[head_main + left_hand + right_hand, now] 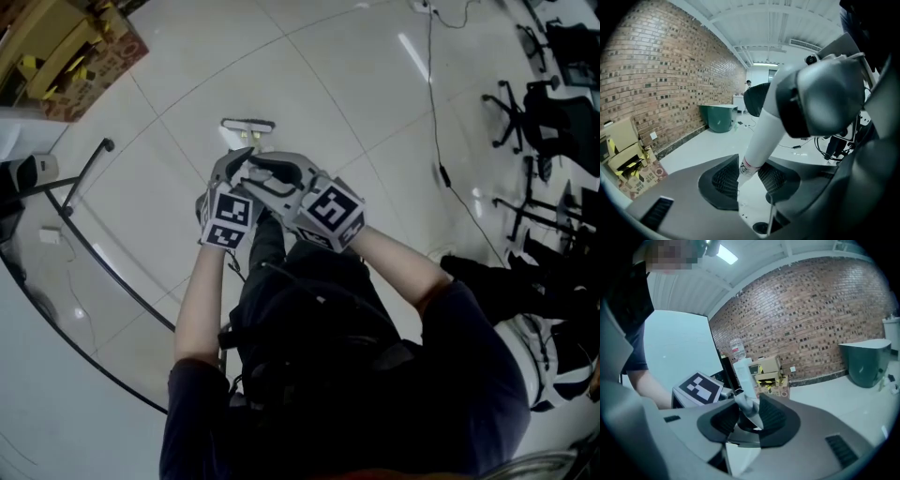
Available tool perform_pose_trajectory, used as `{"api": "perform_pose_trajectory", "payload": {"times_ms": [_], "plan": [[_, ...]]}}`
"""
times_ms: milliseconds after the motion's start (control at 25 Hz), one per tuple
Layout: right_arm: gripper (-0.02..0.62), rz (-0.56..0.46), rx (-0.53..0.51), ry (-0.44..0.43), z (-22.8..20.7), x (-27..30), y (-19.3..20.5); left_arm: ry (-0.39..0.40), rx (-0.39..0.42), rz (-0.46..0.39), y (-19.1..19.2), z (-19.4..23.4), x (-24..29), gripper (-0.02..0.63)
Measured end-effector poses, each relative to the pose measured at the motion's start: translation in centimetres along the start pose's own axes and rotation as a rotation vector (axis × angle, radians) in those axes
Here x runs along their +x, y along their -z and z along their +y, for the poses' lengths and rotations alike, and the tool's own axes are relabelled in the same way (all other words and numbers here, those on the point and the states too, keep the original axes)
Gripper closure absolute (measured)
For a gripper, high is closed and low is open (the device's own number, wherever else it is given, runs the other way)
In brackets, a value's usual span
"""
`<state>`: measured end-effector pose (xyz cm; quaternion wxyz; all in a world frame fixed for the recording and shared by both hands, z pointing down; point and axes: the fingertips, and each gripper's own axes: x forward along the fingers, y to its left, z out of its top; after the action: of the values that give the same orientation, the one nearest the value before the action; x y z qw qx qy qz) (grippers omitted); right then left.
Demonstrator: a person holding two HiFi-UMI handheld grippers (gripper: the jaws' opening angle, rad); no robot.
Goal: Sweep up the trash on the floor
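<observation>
**Person.** Dark top (309, 375), both bare forearms (202, 300) reaching forward, seen from above.

**Left gripper** (749, 179). Marker cube (228, 220) facing up. Jaws clenched on the white handle (761, 136). The ribbed pads (725, 180) sit on either side of the handle's red-banded section.

**Right gripper** (745, 420). Just beside the left gripper and touching it, further along the same handle. Its marker cube (330, 214) is tilted. Jaws stand wide and released. A grey tapered part (749, 411) of the handle passes between them, with a gap at the left pad.

**Handle.** One long white pole, slanting from the two grippers down to the floor ahead of the person.

**Flat piece** (248, 125). Pale, dark-edged and rectangular, on the floor just ahead of the grippers, at the handle's lower end. Whether it is a brush or a pan cannot be told.

**Floor** (356, 103). Pale glossy tiles with light reflections. No trash can be made out on it.

**Black curved rails** (94, 253). Left of the person, low over the floor.

**Cable** (436, 112). Thin and dark, running across the floor to the right.

**Office chairs** (525, 108). Black, grouped at the far right.

**Cardboard boxes** (84, 56). Stacked at the far left, with yellow tape.

**Bottle** (737, 348). Clear plastic with a red label, standing behind the handle.

**Brick wall** (656, 79). Along the far side of the room.

**Green tub** (719, 117). Stands against the brick wall.
</observation>
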<state>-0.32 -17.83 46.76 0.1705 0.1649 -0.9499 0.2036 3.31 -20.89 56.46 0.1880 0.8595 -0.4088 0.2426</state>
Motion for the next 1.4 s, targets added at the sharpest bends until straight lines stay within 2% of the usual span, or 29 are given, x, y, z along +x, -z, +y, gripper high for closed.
{"api": "perform_pose_trajectory", "payload": {"times_ms": [160,440,920,1400], "plan": [[0.445,-0.008,0.018,0.013,0.5,-0.3,-0.1,-0.044,0.034,-0.005,-0.1,-0.2,-0.6,0.492],[0.445,-0.048,0.097,0.071,-0.6,-0.9,-1.7,-0.085,0.014,-0.027,-1.5,0.0,-0.8,0.499],[0.445,-0.047,0.134,0.04,-1.9,-0.3,-3.2,-0.076,0.111,0.022,-2.6,1.2,-0.6,0.506],[0.443,-0.048,0.127,-0.004,-1.5,1.1,-3.9,-0.102,0.078,0.008,-2.5,2.7,-1.3,0.506]]}}
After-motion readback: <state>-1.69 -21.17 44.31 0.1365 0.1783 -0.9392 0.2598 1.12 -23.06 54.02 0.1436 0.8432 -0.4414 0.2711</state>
